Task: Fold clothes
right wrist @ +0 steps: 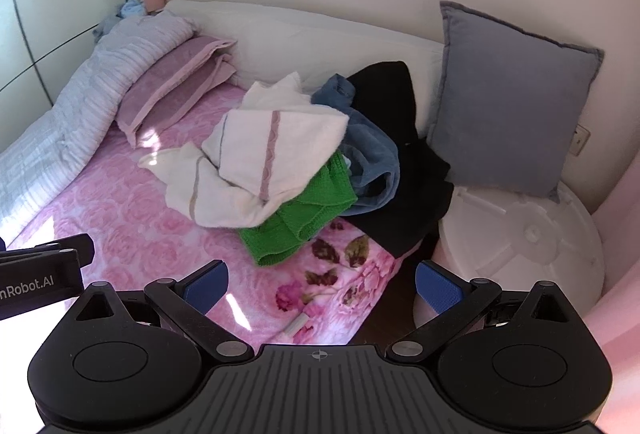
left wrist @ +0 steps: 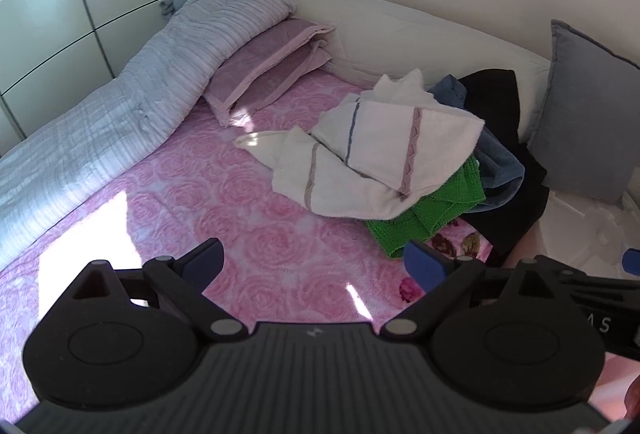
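A heap of clothes lies on the pink rose-patterned bed (left wrist: 224, 194) (right wrist: 120, 226) near the headboard. On top is a white towel with striped bands (left wrist: 384, 150) (right wrist: 276, 150). Under it lie a green knit (left wrist: 432, 210) (right wrist: 304, 222), a blue garment (left wrist: 496, 162) (right wrist: 372, 162) and a black garment (left wrist: 508, 138) (right wrist: 404, 154). My left gripper (left wrist: 316, 266) hovers open over the bed, short of the heap. My right gripper (right wrist: 320, 282) is open too, above the bed's flowered edge. Neither holds anything.
A rolled pale-blue quilt (left wrist: 120, 106) (right wrist: 68, 106) and mauve pillows (left wrist: 272, 66) (right wrist: 176, 86) line the left side. A grey cushion (left wrist: 588, 110) (right wrist: 512, 106) leans on the white headboard (right wrist: 320, 42). A white round stand (right wrist: 532, 234) sits beside the bed on the right.
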Motion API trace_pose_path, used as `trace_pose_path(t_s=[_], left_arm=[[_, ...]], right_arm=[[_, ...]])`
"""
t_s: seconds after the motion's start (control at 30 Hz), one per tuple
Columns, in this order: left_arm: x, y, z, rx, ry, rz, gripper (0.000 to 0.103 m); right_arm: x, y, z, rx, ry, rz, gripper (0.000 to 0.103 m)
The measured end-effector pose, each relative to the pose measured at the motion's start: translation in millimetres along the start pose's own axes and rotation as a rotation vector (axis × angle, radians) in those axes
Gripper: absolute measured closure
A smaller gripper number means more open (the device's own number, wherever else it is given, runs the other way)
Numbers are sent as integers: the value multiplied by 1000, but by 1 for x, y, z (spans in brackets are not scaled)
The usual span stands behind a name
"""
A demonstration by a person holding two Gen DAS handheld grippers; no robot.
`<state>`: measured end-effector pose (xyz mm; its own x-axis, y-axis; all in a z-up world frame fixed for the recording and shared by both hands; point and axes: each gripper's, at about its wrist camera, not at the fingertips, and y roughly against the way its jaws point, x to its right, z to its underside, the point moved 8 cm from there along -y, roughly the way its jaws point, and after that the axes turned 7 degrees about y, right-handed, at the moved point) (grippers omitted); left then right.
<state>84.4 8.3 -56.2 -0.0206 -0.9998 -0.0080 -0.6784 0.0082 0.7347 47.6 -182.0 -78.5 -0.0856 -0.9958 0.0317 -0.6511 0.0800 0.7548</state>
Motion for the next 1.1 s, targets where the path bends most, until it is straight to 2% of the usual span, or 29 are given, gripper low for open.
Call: trace_pose_path(t_s=[0.33, 0.6, 1.1], left_arm=[[-35, -9, -19, 5, -54, 62, 7], [-58, -13, -21, 4, -80, 100, 7], [-73, -20, -21, 7, -112, 148, 7]], right_arm=[[-38, 4, -9, -2, -53, 51, 0], [-64, 6, -9, -1, -84, 84, 0], [-79, 4, -8, 4, -123, 118, 0]])
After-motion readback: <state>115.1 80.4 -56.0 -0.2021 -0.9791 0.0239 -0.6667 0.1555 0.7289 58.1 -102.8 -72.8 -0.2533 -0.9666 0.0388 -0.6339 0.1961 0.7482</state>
